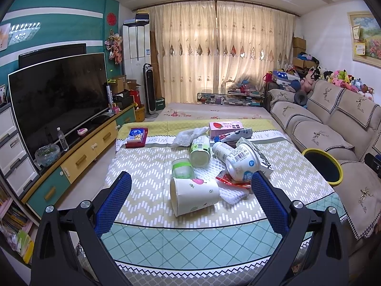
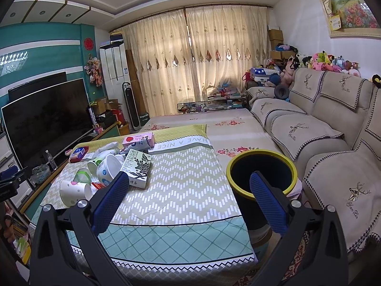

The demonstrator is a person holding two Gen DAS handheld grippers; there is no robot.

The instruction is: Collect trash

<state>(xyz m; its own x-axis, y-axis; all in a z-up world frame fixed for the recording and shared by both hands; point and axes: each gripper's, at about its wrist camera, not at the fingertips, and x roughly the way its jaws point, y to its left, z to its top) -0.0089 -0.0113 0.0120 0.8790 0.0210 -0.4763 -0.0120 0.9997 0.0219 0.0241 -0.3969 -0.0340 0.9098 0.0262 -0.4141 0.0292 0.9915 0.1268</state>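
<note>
Trash still heaped on the tablecloth [image 1: 152, 214]; as far as shows, collecting has not begun.

Left gripper [image 1: 190, 186] gapes wide and empty, paper cup [image 1: 194, 196] between its fingers. Right gripper [image 2: 188, 183], equally wide, holds nothing; bin [image 2: 262, 174] behind its right finger looks empty.

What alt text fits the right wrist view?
Open right gripper above a patterned table, its right finger over a yellow-rimmed bin beside a sofa. Cups, tubs and cartons lie piled at the table's left.
</note>
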